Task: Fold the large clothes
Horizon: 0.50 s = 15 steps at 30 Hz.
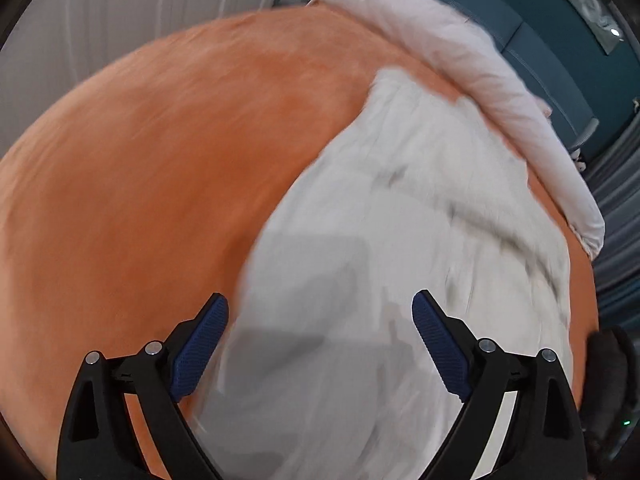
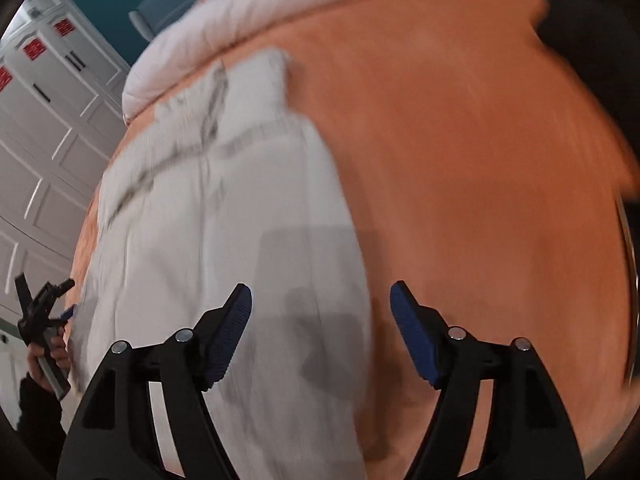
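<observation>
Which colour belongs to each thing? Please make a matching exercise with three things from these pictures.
Things:
1. bed sheet
2. garment
3. gripper pads

Colours:
a. dark blue
b. orange
c. off-white

Pairs: 1-b, 2-c, 3-a

Garment [image 1: 360, 280] pale grey-white w/ faint dark streaks. Bedsheet [image 1: 160, 160] plain orange. Duvet [image 1: 460, 52] at 1 o'clock off-white/pinkish. Pads [image 1: 200, 344] dark blue, ribbed; fingers black. Wall [image 1: 540, 0] teal. Wardrobe [image 2: 48, 140] at 9 o'clock white, red stickers.
</observation>
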Available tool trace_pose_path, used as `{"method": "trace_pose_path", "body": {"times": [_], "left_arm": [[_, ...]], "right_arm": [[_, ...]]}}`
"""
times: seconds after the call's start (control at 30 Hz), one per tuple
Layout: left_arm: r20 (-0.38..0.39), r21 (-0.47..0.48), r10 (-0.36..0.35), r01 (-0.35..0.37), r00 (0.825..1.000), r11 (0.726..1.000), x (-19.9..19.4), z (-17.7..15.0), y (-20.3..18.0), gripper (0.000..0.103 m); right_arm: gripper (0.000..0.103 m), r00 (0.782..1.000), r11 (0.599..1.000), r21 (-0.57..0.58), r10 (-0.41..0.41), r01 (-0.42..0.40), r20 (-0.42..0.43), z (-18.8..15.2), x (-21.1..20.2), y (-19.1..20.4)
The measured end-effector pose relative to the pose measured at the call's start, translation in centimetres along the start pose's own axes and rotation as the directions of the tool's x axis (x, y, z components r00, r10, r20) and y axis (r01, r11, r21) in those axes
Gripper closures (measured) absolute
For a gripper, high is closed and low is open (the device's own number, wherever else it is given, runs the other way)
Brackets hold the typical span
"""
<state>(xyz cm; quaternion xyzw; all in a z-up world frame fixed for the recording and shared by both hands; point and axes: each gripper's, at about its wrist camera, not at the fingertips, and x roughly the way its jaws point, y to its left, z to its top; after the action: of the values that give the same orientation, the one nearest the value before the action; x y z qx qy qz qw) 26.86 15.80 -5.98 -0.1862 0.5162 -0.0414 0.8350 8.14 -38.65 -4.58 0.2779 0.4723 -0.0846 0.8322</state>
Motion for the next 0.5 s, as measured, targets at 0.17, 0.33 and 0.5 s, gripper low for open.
{"method": "trace_pose_path", "body": {"times": [0.17,0.33,0.5], "left_arm": [[-0.060,-0.033,-0.016,0.014,0.998,0.999,-1.7,-5.0,3.2,0.012],[-0.098,0.073,-0.008,0.015,0.995,0.997,-3.7,-7.3,0.9,0.072],[-0.080,0.191,-0.071,0.085,0.994,0.978,-10.6,-9.3,0.8,0.092]], "right_arm": [[0.031,0.993,0.993,0.073,0.095,-0.090,-0.067,-4.5,0.9,0.6],[0.091,0.999,0.999,-0.009,0.048,-0.049,-0.023,-4.6,-1.0,4.3],[0.094,0.995,0.989,-0.104,0.102,-0.101,0.004,-6.2,-7.8,6.0]]}}
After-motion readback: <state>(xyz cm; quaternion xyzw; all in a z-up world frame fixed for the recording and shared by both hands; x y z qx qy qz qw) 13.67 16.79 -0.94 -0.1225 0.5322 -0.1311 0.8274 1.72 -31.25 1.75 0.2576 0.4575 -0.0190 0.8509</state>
